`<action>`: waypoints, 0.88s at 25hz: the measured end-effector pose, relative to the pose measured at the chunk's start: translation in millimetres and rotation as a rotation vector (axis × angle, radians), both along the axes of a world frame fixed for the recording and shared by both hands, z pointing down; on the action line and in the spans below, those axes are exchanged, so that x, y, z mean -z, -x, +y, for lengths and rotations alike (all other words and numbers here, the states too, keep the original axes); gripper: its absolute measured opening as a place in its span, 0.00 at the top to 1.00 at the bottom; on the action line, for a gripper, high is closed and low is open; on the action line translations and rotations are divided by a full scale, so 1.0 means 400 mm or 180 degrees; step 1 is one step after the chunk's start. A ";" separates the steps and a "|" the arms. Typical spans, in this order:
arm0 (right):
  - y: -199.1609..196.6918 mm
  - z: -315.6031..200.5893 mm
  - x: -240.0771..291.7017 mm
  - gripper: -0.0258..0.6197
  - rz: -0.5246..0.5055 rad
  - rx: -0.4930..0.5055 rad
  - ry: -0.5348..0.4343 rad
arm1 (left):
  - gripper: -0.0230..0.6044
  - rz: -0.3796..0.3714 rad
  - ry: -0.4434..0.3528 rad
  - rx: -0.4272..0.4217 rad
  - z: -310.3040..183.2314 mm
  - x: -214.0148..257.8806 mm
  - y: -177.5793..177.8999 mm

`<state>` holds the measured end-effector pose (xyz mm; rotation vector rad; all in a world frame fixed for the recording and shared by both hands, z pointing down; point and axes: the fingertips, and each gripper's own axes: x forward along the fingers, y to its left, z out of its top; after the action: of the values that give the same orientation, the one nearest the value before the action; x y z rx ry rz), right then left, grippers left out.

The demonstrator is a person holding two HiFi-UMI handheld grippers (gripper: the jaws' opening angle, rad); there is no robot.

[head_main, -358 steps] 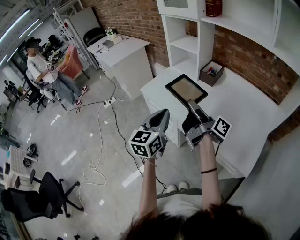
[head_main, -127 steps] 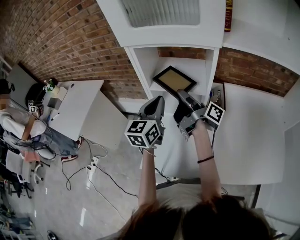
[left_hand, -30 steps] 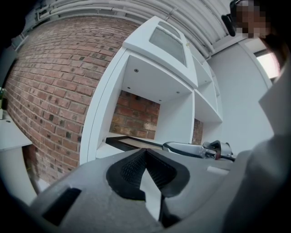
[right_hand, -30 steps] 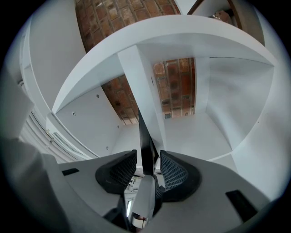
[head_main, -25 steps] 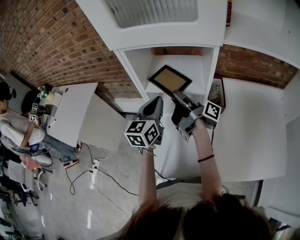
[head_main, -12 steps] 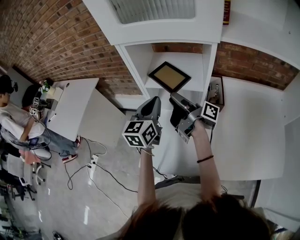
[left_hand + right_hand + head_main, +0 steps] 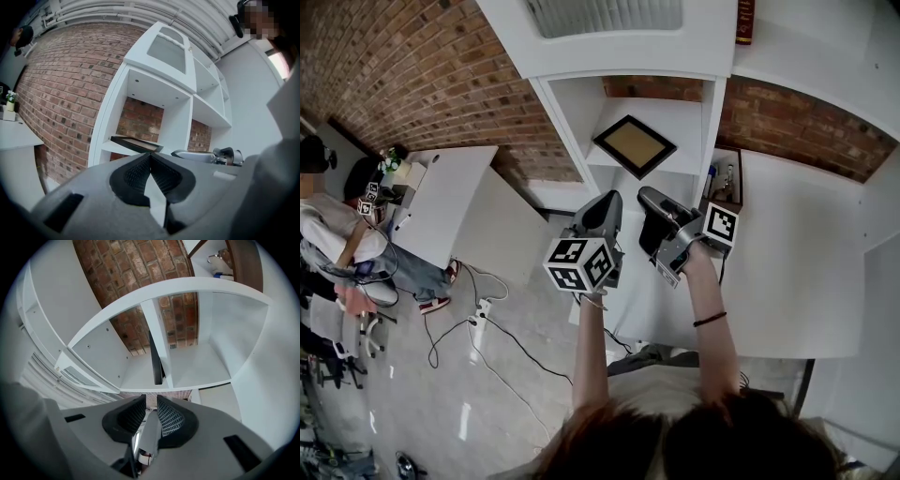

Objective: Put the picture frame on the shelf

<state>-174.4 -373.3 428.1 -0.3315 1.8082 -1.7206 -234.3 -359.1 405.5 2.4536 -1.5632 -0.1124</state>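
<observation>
The picture frame (image 7: 634, 144), black-edged with a tan inside, lies flat on the white shelf (image 7: 686, 117) in the open cubby. It also shows in the left gripper view as the frame (image 7: 136, 143), and edge-on in the right gripper view as the frame (image 7: 156, 363). My right gripper (image 7: 649, 199) hangs below and in front of the shelf, clear of the frame. Its jaws are closing with a narrow gap and nothing between them (image 7: 151, 405). My left gripper (image 7: 605, 202) sits beside it, tips touching (image 7: 150, 154), empty.
A brown box of pens (image 7: 724, 180) stands on the white desk (image 7: 797, 272) to the right of the cubby. A red book (image 7: 744, 21) sits on a higher shelf. A second white table (image 7: 450, 211) and a seated person (image 7: 328, 234) are at the left, with cables on the floor (image 7: 478, 319).
My right gripper has drawn back from the frame's near corner, and its jaws have narrowed. The frame stays lying on the shelf. The left gripper has barely moved.
</observation>
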 end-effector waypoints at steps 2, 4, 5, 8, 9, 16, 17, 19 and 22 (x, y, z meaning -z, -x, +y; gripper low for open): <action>-0.008 0.010 0.005 0.86 -0.0017 -0.0001 -0.0016 | 0.95 -0.0004 -0.0003 -0.0005 0.010 0.001 -0.010; -0.019 0.019 0.011 0.87 -0.0030 -0.0006 -0.0035 | 0.95 -0.0010 -0.0004 -0.0012 0.021 0.003 -0.023; -0.024 0.024 0.013 0.87 -0.0034 -0.0007 -0.0043 | 0.95 -0.0014 -0.0003 -0.0013 0.027 0.003 -0.030; -0.037 0.037 0.019 0.89 -0.0046 -0.0003 -0.0062 | 0.95 -0.0026 0.0001 -0.0006 0.043 0.003 -0.045; -0.040 0.042 0.021 0.90 -0.0056 -0.0001 -0.0068 | 0.95 -0.0027 0.0001 0.0000 0.049 0.004 -0.048; -0.059 0.076 0.030 0.92 -0.0129 0.0040 -0.0100 | 0.95 -0.0050 -0.0001 0.0060 0.092 0.003 -0.069; -0.059 0.079 0.030 0.92 -0.0134 0.0050 -0.0100 | 0.95 -0.0052 -0.0005 0.0072 0.097 0.003 -0.070; -0.060 0.086 0.031 0.93 -0.0143 0.0067 -0.0097 | 0.95 -0.0058 -0.0010 0.0091 0.106 0.004 -0.072; -0.061 0.095 0.032 0.94 -0.0149 0.0097 -0.0092 | 0.95 -0.0063 -0.0021 0.0120 0.116 0.008 -0.074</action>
<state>-149.9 -335.4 415.2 -0.2507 1.8111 -1.7072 -204.8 -312.9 402.3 2.4384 -1.6202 -0.1000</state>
